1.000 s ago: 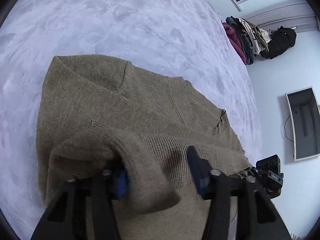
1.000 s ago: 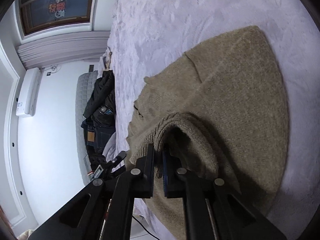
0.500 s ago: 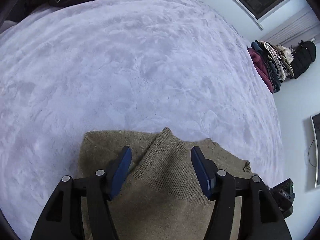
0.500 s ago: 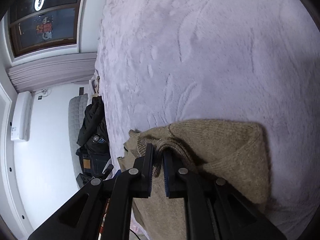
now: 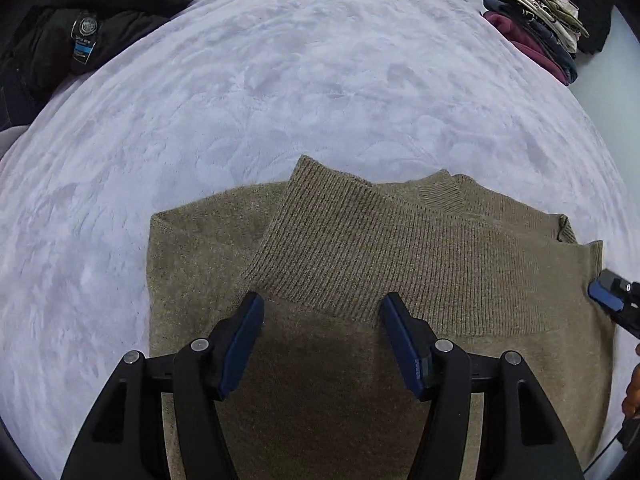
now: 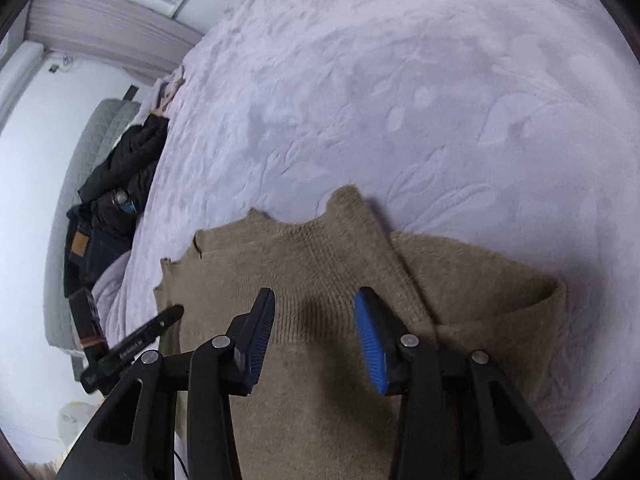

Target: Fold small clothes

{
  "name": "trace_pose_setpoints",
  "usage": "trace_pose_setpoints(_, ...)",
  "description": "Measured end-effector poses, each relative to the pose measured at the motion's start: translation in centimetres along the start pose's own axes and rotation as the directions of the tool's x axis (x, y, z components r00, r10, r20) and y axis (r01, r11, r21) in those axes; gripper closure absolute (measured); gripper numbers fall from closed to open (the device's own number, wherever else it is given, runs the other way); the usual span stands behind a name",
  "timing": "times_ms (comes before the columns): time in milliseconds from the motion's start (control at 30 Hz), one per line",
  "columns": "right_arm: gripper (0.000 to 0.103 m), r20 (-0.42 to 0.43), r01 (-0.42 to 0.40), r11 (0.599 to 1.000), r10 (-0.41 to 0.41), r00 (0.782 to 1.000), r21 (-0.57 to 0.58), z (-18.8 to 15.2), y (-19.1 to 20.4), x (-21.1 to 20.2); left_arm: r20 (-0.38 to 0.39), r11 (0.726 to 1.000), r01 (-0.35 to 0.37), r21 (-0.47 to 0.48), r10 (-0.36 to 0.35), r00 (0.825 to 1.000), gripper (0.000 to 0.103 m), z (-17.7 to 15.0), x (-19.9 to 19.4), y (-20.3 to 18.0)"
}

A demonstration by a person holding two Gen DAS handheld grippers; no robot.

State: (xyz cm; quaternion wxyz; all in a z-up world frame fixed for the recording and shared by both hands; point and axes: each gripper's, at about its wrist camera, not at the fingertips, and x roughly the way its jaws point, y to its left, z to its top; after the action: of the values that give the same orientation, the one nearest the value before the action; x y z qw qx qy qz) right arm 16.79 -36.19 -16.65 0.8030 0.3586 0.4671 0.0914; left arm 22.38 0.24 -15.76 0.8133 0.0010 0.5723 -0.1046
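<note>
On the pale lilac plush bedspread point(image 5: 320, 80) an olive-brown knitted sweater point(image 5: 360, 248) lay spread and partly folded, its ribbed hem band turned over onto the plainer knit beneath. Above it the left gripper point(image 5: 320, 316) hung pointing steeply down, its blue-padded fingers point(image 5: 244, 340) standing apart with nothing clamped between them; the sweater's ribbed edge lay under the gap, untouched by either pad. At the right edge of that view the tip of the right gripper point(image 5: 608, 294) showed just off the sweater's side. From the right wrist camera, the right gripper point(image 6: 316, 308) was over the sweater point(image 6: 320, 264) too, its jaws opening, the blue pads point(image 6: 372, 340) clear of the fabric and only flat knit lying below the gap. A black finger of the left gripper point(image 6: 160, 322) reached in from the left, over the sweater's edge. Far across the bed, a heap of black jackets point(image 5: 92, 28) rested at the bedspread's border, and a stack of folded clothes in maroon, navy and beige point(image 5: 536, 36) sat at the opposite corner.
</note>
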Motion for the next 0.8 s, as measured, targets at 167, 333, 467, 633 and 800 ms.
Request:
trace_pose_setpoints(167, 0.044, 0.092, 0.044, 0.996, -0.051, 0.994, 0.073, 0.4, -1.8, -3.1, -0.007, 0.999, -0.031, 0.010, 0.031, 0.999, 0.040, -0.3, -2.2, 1.9)
trace_pose_setpoints(333, 0.039, 0.036, -0.104, 0.994, 0.105, 0.994, -0.017, -2.4, 1.2, -6.5, -0.051, 0.999, -0.033, -0.019, 0.032, 0.998, 0.040, -3.2, -5.5, 5.2)
trace_pose_setpoints(467, 0.038, -0.058, -0.220, 0.972, 0.216, 0.975, -0.079, -7.1, 5.2, -6.7, -0.094, 0.999, 0.027, -0.043, -0.031, 0.995, 0.040, -6.5, -7.5, 7.1)
trace_pose_setpoints(633, 0.038, -0.221, -0.355, 0.935, 0.348, 0.911, 0.009, -15.2, 8.5, -3.0, -0.145, 0.991, 0.111, -0.072, -0.121, 0.982, 0.040, -10.3, -8.4, 8.4)
trace_pose_setpoints(800, 0.038, -0.291, -0.348, 0.918, 0.392, 0.873, 0.192, -22.3, 9.3, 3.8, -0.165, 0.975, 0.212, -0.072, -0.221, 0.961, 0.040, -12.2, -7.5, 8.9)
